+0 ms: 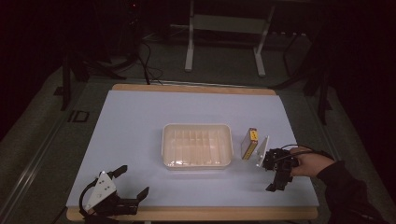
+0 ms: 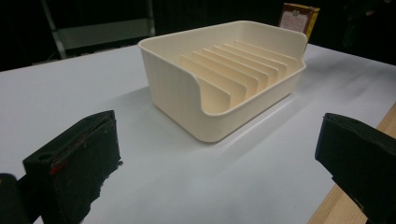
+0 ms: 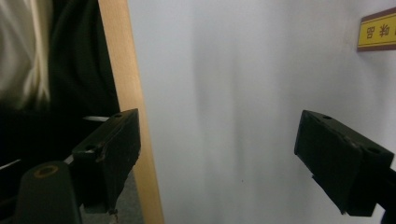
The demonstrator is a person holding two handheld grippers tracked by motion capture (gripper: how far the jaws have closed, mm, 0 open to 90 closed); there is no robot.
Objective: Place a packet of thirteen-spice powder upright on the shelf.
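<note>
On the white surface (image 1: 140, 140) in a dark room: ribbed tray (image 1: 197, 145), small box (image 1: 250, 143) beside. Left gripper (image 1: 131, 179) and right gripper (image 1: 275, 179) fingers wide, empty. Left gripper view shows tray dividers.

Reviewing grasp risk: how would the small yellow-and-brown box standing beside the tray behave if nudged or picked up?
The small box stands upright on a narrow base, so a nudge would probably tip it. It looks like thin cardboard: likely light, fairly stiff, perhaps crushable. The open right gripper isn't touching it.
</note>
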